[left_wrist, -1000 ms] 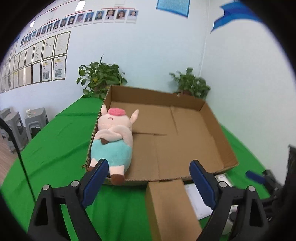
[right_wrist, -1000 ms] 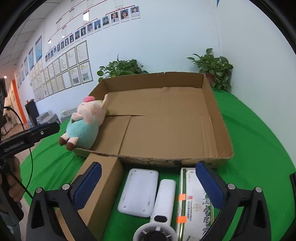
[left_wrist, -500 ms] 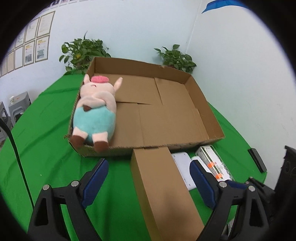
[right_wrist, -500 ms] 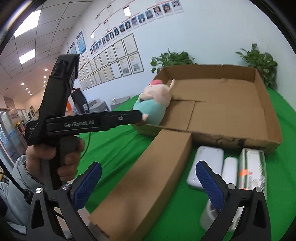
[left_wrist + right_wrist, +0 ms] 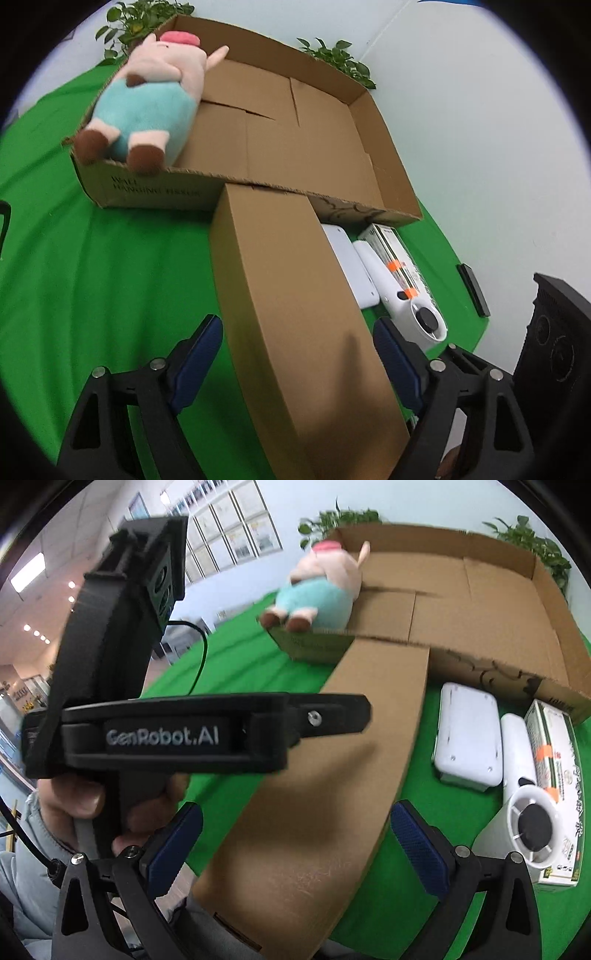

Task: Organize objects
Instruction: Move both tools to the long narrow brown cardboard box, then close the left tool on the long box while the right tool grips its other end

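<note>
Both grippers stand wide open and grip nothing. The left gripper straddles the near end of the long brown carton, its blue pads on either side, apart from the cardboard. The right gripper frames the same carton from the other side, again without contact.

Half a second ago the left gripper was farther back and higher; it has since closed in, so the carton now fills the gap between its fingers.

The carton's far end butts against the shallow tray box, where the plush pig lies. Beside the carton rest a white case, a white handheld fan and a green-printed packet on the green cloth.
</note>
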`<action>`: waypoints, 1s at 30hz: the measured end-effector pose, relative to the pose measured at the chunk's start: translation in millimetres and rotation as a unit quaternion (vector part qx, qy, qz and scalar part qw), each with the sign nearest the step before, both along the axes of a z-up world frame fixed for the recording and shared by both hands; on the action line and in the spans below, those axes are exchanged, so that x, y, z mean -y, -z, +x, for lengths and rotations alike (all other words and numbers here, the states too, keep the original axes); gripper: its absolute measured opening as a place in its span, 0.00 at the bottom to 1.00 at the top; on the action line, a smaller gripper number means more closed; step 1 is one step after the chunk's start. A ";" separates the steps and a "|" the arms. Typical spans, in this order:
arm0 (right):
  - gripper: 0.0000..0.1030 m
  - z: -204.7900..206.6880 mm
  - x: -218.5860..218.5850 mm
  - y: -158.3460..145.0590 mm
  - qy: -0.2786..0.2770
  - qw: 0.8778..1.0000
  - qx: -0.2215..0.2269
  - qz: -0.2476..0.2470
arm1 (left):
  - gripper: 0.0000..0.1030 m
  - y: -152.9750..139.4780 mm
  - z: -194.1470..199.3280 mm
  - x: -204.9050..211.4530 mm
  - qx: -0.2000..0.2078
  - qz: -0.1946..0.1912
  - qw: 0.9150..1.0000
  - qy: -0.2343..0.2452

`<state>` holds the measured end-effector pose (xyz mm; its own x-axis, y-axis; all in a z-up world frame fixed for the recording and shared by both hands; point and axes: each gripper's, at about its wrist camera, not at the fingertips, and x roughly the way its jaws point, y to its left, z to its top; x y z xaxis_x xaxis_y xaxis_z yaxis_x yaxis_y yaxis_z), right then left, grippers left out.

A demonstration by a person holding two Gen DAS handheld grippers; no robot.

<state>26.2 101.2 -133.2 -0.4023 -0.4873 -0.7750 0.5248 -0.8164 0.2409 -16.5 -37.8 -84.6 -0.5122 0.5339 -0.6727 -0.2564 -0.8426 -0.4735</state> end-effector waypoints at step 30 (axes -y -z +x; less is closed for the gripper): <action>0.96 -27.9 -4.7 21.1 -0.043 0.977 0.125 -0.170 | 0.67 -41.7 25.8 18.2 -0.016 -0.001 1.000 -0.024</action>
